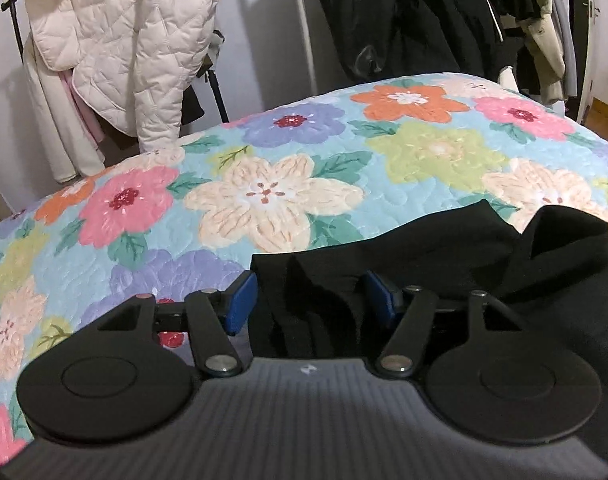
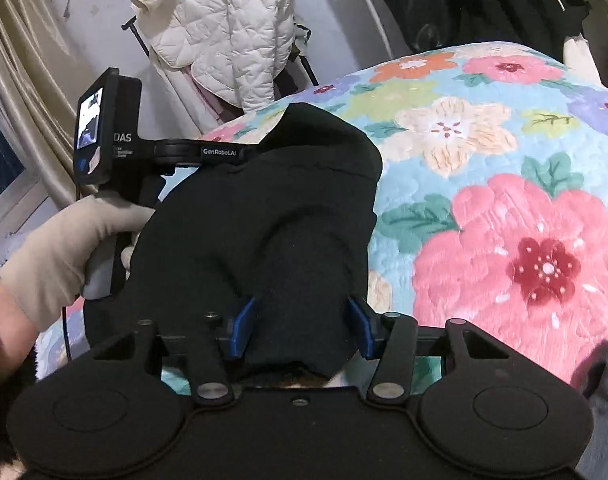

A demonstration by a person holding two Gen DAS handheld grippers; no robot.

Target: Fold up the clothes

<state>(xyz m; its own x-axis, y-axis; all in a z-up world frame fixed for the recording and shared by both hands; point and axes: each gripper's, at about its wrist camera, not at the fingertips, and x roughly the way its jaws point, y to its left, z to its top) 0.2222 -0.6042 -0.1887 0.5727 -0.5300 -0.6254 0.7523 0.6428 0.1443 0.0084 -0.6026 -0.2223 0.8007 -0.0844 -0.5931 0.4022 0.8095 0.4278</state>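
**Black garment bunched between both grippers on the flowered quilt**

We see one black garment (image 1: 455,252) lying on a bed covered by a flowered quilt (image 1: 264,196) — plain matte black knit, no print or label visible, soft and rumpled. In the left wrist view it sits at the near right part of the bed, with a folded flap standing up at its far right and deep vertical creases running down between the blue pads (image 1: 240,304). The left gripper (image 1: 309,300) has its jaws set fairly wide, fabric filling the gap between them; we cannot tell if the pads press on it.

In the right wrist view the garment (image 2: 272,208) looks like a rounded heap with a seam line across its upper part and two soft ridges curving toward the camera. Its near end runs down between the blue pads of the right gripper (image 2: 300,328), jaws moderately wide, cloth touching both pads — a firm pinch we cannot confirm.

A gloved hand (image 2: 68,248) holds the left gripper's handle at the left of the heap; that gripper's front end is hidden behind the black cloth.

Behind the bed a cream quilted jacket (image 1: 132,40) hangs on a rack, and dark clothes (image 1: 415,12) hang to its right.
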